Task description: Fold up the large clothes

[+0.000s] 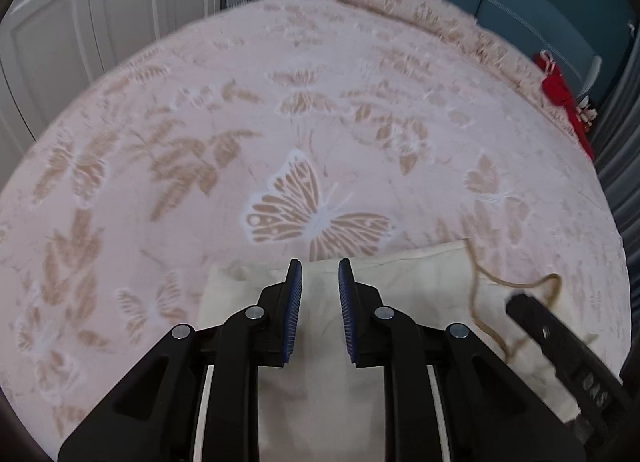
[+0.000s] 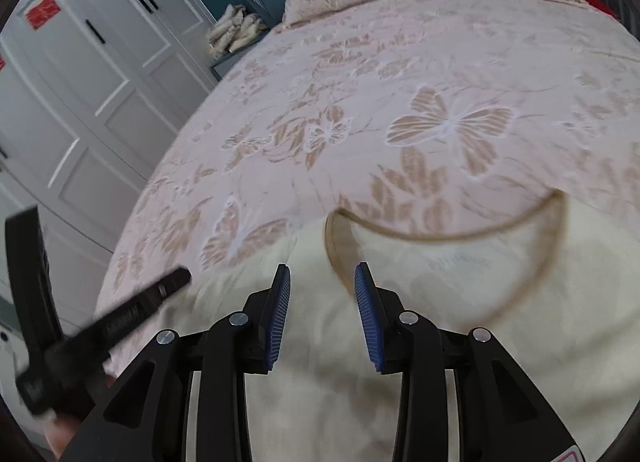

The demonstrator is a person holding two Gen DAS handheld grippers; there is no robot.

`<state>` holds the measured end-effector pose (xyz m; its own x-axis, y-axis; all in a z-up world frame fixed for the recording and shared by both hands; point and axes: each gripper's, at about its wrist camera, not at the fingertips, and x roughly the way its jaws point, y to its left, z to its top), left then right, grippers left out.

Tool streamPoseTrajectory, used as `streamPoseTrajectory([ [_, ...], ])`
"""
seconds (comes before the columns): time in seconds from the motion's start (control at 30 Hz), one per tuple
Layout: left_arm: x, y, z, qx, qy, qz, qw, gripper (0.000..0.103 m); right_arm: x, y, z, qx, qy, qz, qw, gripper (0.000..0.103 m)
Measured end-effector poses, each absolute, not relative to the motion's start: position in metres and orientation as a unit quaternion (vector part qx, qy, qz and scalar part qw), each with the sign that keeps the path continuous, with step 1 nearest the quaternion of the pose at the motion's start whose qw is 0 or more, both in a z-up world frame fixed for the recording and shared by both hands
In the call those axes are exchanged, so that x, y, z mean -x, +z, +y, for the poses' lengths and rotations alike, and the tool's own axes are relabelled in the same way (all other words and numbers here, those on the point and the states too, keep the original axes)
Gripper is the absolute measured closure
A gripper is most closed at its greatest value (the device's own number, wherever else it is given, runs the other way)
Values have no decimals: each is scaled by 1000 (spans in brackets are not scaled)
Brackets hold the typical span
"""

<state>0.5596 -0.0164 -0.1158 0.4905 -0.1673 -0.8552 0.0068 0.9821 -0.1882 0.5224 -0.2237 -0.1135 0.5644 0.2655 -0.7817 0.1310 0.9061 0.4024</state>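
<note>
Cream garment (image 2: pixel 420 342) lies part-folded at the near edge of the bed (image 2: pixel 460 62), at six o'clock from the big butterfly print. It looks light, soft and floppy, so I'd pinch a hem corner. Left gripper (image 1: pixel 320 274) and right gripper (image 2: pixel 322 278) both hang slightly apart, holding nothing.

- The garment (image 1: pixel 320 394) is a cream, plain cloth piece, lying flat on the bed at its near edge
- Its far edge runs nearly straight across, with soft creases near the left corner
- A tan-trimmed opening (image 2: pixel 440 236), seemingly a neckline, curves open on the right part of it, showing the inner cloth with a faint printed mark
- The trim (image 1: pixel 516 284) lies in loose waves
</note>
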Motion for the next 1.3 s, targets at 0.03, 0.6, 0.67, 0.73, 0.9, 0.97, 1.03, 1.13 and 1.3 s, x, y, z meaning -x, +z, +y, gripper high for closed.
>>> streamPoseTrajectory([
  [0.03, -564, -125, -17, 84, -50, 511, 854, 85, -533, -119, -221, -209, 38, 471, 856, 69],
  [0.6, -560, -167, -32, 5, -19, 485, 874, 88, -554, -176, -182, -69, 1, 496, 866, 100],
  [0.67, -557, -169, -34, -1, -16, 473, 881, 88, -554, -180, -181, -60, -2, 492, 868, 100],
  [0.73, -554, -171, -34, -3, -15, 464, 886, 88, -552, -182, -180, -53, -6, 485, 873, 101],
  [0.9, -553, -172, -32, 5, -14, 454, 891, 88, -530, -162, -205, -100, -64, 428, 896, 102],
  [0.97, -553, -170, -28, 20, -20, 455, 890, 88, -510, -142, -233, -138, -126, 394, 900, 97],
  [1.03, -553, -164, -23, 32, -20, 456, 889, 86, -480, -118, -276, -177, -157, 373, 897, 97],
  [1.13, -542, -137, -32, 38, -22, 456, 889, 82, -444, -97, -327, -170, -186, 359, 899, 90],
  [1.3, -529, -93, -123, 93, -169, 463, 865, 48, -419, -114, -404, -191, -200, 405, 872, 88],
])
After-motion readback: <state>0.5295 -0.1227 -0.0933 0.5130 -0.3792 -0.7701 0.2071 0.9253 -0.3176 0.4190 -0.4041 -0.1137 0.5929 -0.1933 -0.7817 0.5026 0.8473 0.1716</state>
